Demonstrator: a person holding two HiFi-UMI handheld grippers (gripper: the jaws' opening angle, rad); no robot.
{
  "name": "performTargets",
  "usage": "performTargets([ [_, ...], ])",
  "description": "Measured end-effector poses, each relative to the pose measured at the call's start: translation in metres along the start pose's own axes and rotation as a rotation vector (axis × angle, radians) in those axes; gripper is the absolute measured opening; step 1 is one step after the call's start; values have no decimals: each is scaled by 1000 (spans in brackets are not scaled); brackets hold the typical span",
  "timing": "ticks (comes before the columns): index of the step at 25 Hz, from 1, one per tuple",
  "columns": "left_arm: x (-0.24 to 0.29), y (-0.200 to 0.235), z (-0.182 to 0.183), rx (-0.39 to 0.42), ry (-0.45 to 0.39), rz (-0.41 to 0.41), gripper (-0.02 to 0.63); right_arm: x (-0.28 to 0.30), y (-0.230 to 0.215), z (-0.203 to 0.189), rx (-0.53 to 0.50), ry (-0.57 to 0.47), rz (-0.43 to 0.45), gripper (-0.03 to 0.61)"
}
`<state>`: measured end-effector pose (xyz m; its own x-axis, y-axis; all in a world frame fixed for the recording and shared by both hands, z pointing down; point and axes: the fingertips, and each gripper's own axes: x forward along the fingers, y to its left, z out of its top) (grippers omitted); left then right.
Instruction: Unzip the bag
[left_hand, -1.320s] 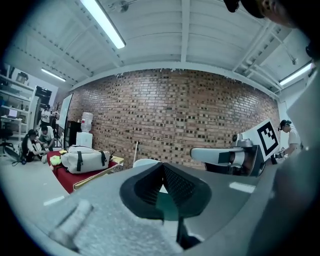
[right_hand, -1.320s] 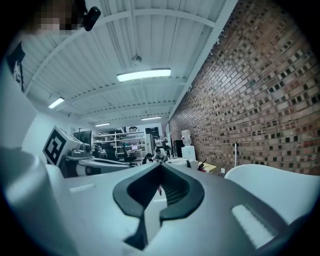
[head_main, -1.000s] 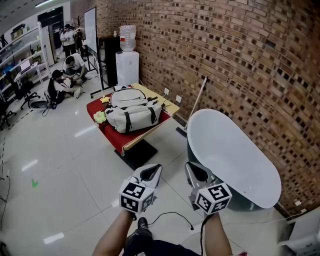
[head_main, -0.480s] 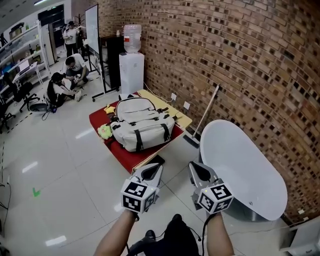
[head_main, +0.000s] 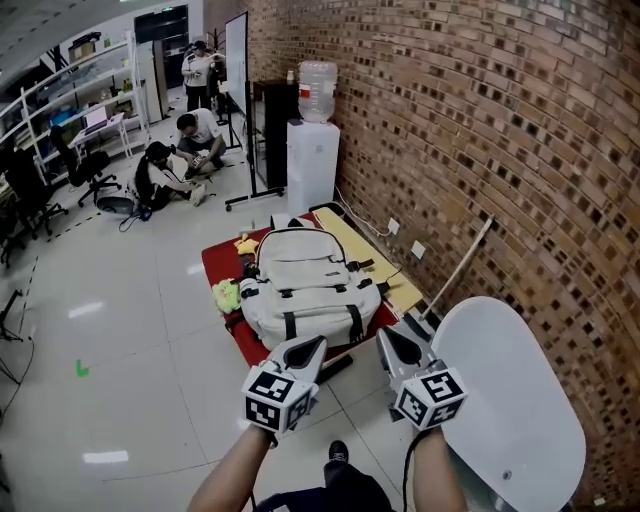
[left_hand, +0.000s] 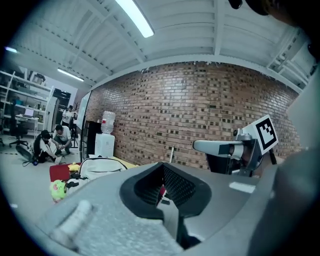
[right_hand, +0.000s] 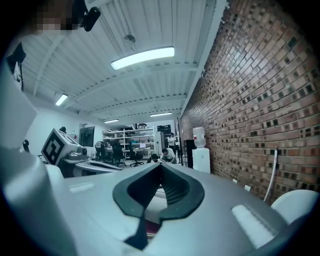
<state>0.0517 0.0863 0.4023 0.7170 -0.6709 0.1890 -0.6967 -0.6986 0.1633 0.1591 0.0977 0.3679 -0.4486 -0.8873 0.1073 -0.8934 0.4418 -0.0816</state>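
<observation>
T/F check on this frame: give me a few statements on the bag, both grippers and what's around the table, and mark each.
1. The bag lies on the red-covered table. True.
2. The left gripper is shut on the bag's zipper. False: the left gripper is shut on nothing and is held short of the bag.
3. The right gripper is shut and empty. True.
4. The green toy sits on top of the bag. False: the green toy lies on the table beside the bag, at its left in the head view.
5. A water dispenser stands by the brick wall beyond the table. True.
</observation>
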Motion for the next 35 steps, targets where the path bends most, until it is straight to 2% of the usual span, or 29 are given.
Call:
performTargets([
  [7, 68, 43, 21, -22, -10, 108, 4, 75, -60, -16, 50, 71, 145, 6],
  [11, 91, 66, 25, -23, 7, 155, 3, 105, -80, -20, 61, 80, 173, 6],
  [21, 90, 130, 20, -37, 61, 273, 4, 166, -78, -14, 51, 81, 247, 6],
  [27, 83, 181, 11, -63, 65, 279, 4, 205, -55, -14, 1, 104, 254, 6],
  [35, 86, 261, -15, -98, 125, 219, 5, 260, -43, -18, -58, 186, 169, 6],
])
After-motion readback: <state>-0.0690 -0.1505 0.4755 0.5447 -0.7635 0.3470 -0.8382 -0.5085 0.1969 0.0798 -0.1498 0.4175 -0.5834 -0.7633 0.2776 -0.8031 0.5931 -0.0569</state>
